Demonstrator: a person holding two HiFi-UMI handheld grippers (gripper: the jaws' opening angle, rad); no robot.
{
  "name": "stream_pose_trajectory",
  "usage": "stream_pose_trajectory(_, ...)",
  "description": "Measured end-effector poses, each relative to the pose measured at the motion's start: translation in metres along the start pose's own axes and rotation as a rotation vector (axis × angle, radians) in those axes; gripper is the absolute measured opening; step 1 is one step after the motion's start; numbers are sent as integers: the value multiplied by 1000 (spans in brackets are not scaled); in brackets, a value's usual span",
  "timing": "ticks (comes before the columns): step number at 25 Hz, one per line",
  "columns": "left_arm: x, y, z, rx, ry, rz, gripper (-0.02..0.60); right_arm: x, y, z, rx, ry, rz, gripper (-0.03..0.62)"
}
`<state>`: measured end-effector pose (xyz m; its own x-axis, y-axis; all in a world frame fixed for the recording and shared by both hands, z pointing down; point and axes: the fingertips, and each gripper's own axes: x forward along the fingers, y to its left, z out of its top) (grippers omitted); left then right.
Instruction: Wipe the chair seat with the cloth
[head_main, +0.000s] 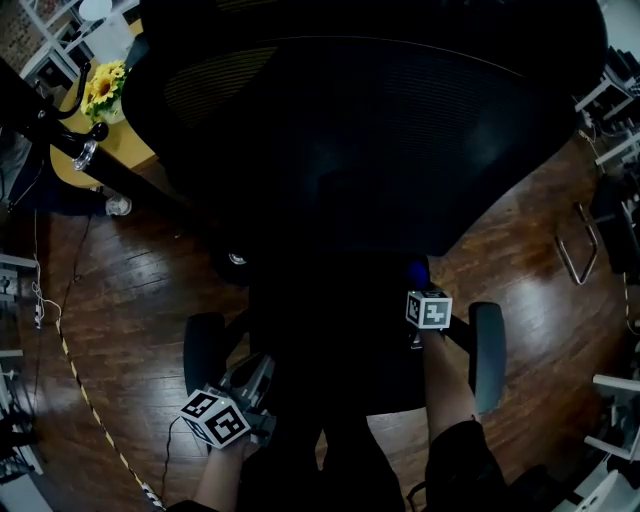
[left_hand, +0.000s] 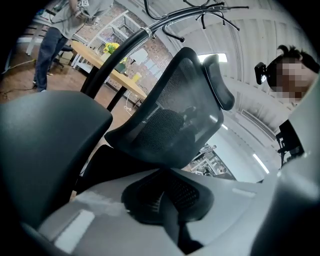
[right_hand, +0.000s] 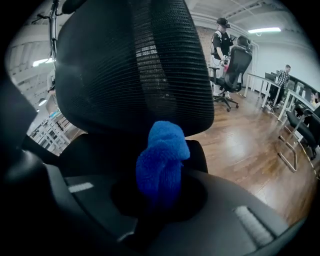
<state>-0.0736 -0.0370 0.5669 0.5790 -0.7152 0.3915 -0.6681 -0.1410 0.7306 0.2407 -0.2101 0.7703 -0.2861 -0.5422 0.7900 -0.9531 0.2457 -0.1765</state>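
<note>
Above chair seat (head_main: 340, 350), right gripper (right_hand: 159, 197) tight on cloth (right_hand: 162, 160); left gripper (left_hand: 162, 200) upturned, jaws together.

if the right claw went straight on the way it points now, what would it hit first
Most likely the chair's black mesh backrest, which fills the view just beyond the blue cloth the right claw holds; depth is hard to judge.

Fuzzy cloth (right_hand: 162, 162), matt mesh backrest (right_hand: 130, 65)
</note>
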Motion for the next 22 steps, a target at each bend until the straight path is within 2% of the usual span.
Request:
stream_pose_trajectory(5,4,-3,-1,-11,0,4,3,-2,-1,2,44,16,56,32)
stream_pose_trajectory(7,2,-9,-1,-23,-17,-2,3,-11,23,8,21,13,89,32)
stream_pose_trajectory(11,-5,-20,3,-60,-50,-28,3,0,125,2,-75,45,237,32)
stream_pose_trajectory(18,-22,-23,10,-70,-105,-59,3,35,315,-26,-127,119,524,32)
stream_pose_trajectory(20,-28,-19,13,-81,-124,-53,3,37,351,-37,-153,140,556,32)
stream_pose_trajectory(22,-32,-19,15,-76,-138,-41,3,38,360,-41,-194,122,533,32)
